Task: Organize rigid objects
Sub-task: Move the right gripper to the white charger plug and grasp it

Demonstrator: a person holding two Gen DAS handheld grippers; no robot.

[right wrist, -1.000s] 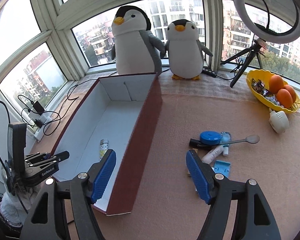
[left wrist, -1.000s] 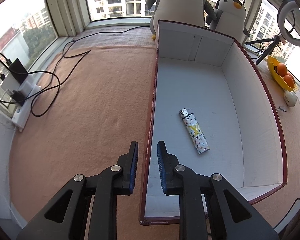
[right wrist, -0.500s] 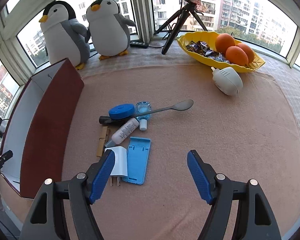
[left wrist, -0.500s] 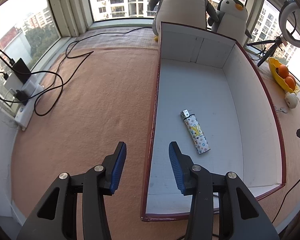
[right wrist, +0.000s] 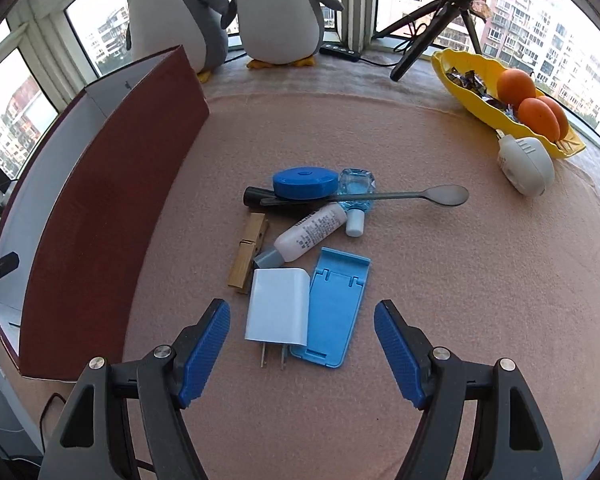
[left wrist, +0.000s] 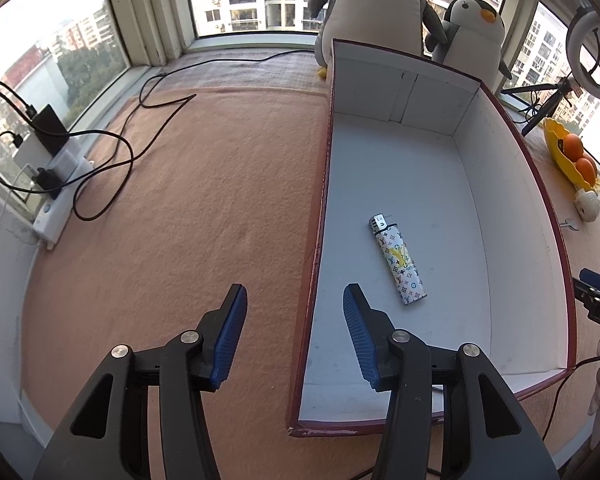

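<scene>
1. Cables (left wrist: 112, 148) trail across the pink mat from a power strip (left wrist: 58, 196) by the window at the far left of my left wrist view.
2. My left gripper (left wrist: 294, 310) straddles the near left wall of the box (left wrist: 320, 216), one finger outside and one inside; its jaws are opening, with only that wall's edge between them and neither pad pressing it.
3. A patterned lighter (left wrist: 398, 260) lies flat on the white floor of the box, just ahead of my inner finger and apart from it.
4. In my right wrist view the box's dark red wall (right wrist: 112, 208) stands at the left.
5. My right gripper (right wrist: 302, 322) hangs with its fingers wide apart and nothing clamped; a white plug adapter (right wrist: 278, 306) and a blue phone stand (right wrist: 334, 306) lie side by side, touching, just ahead of the gap.
6. Beyond them lie a wooden clothespin (right wrist: 249, 252), a white tube (right wrist: 310, 232), a blue round case (right wrist: 304, 182), a small blue bottle (right wrist: 356, 192) and a spoon (right wrist: 446, 195), clustered together.
7. At the far right a yellow dish (right wrist: 460, 76) holds oranges (right wrist: 538, 116).
</scene>
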